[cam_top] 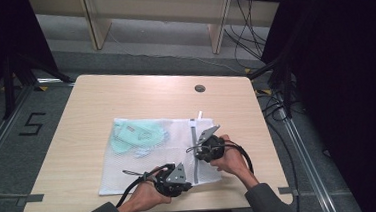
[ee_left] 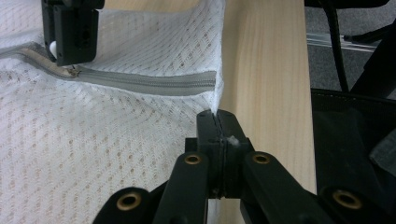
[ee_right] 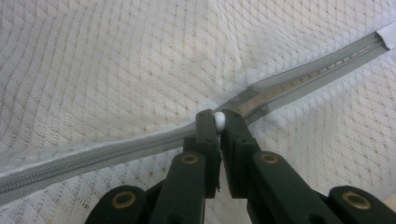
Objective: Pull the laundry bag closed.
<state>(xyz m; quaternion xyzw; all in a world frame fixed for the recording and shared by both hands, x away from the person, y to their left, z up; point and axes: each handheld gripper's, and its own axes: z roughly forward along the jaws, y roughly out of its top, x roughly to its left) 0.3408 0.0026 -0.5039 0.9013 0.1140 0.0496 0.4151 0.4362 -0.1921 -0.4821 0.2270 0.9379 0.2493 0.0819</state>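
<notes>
A white mesh bag (cam_top: 145,166) lies flat on the wooden table (cam_top: 100,97), with a pale green item (cam_top: 138,135) inside at its far left. A grey zipper (cam_top: 193,135) runs along the bag's right side. My right gripper (cam_top: 197,152) is shut on the white zipper pull (ee_right: 218,120), about midway along the zipper (ee_right: 93,161). Past the pull the zipper lies parted; the stretch toward my left gripper is closed. My left gripper (ee_left: 217,116) is shut on the bag's near corner (ee_left: 215,100), beside the zipper's end (ee_left: 205,83). The right gripper (ee_left: 70,32) appears there too.
A round cable hole (cam_top: 200,88) sits near the table's far edge. Black cables (cam_top: 276,105) hang off the right side. Wooden furniture legs (cam_top: 98,27) stand on the floor beyond. The table's right edge (ee_left: 261,70) runs close to the bag's corner.
</notes>
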